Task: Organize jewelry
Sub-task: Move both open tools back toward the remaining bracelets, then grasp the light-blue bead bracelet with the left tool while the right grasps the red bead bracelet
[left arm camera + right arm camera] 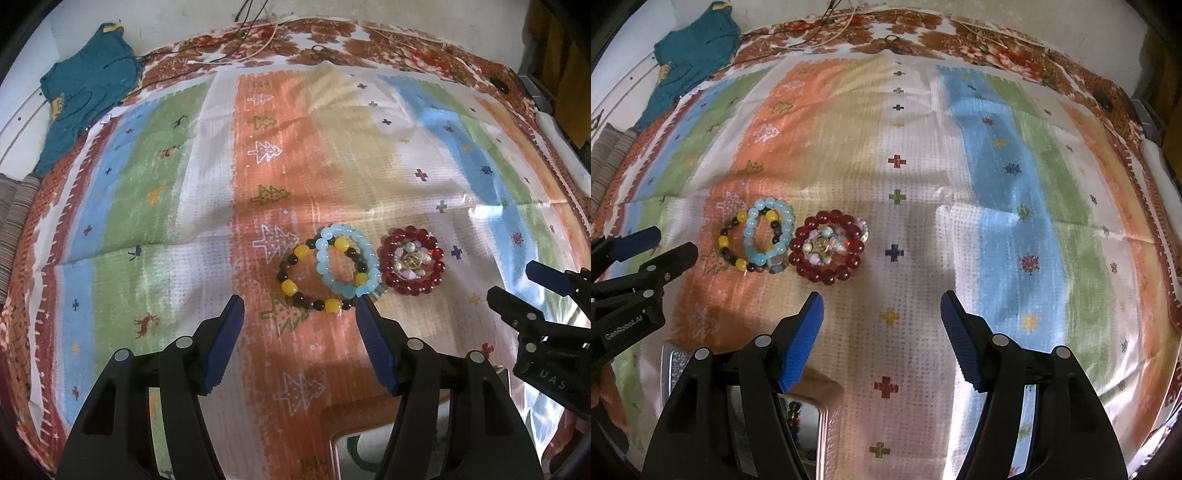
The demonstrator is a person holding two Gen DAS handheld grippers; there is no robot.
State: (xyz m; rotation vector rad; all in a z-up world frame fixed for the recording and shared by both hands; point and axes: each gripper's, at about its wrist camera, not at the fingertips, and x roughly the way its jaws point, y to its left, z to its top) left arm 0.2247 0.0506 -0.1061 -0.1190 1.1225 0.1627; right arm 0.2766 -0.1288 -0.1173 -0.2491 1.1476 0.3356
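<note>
Three bead bracelets lie side by side on the striped cloth. A yellow and black one (295,275) (728,242) lies partly under a light blue one (347,258) (768,232). A red one (413,260) (827,247) rings a small heap of pale beads with a gold charm. My left gripper (301,306) is open and empty just in front of the yellow and blue bracelets. My right gripper (881,301) is open and empty, in front and to the right of the red bracelet. It also shows in the left wrist view (511,280).
A copper-coloured mirrored box (827,402) (340,424) sits under the grippers at the near edge. A teal garment (85,92) (690,55) lies at the far left corner. Thin cords (255,40) lie along the cloth's far edge.
</note>
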